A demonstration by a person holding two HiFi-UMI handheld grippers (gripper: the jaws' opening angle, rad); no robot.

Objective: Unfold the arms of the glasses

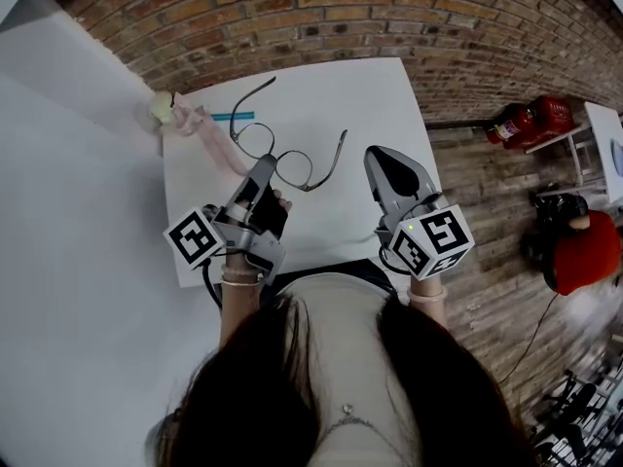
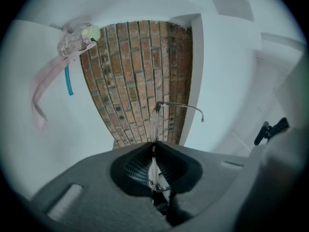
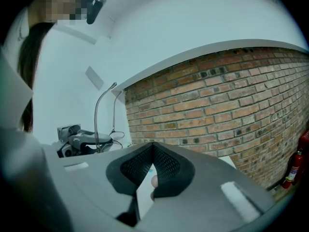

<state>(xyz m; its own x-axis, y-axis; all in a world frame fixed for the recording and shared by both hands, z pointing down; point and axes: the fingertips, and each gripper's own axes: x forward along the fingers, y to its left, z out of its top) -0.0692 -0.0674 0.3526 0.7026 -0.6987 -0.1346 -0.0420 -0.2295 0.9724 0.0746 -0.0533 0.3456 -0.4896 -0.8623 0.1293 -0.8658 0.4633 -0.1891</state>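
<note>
Left jaws: the left gripper (image 2: 154, 145) is clamped on the glasses (image 2: 155, 122), whose frame sits edge-on between the pads.
Just past the left tips: one lens sticks out, with an arm bending off to the right; both arms stand out from the frame.
Right jaws: the right gripper (image 3: 153, 148) is closed tip to tip, with nothing between. The glasses are to its left, apart from it.
Beyond the left tips, leftward: a pink strap (image 1: 209, 134) and a blue stick (image 1: 232, 117) on the white table (image 1: 370, 95).
Farthest ahead: a brick wall (image 1: 389, 17).
</note>
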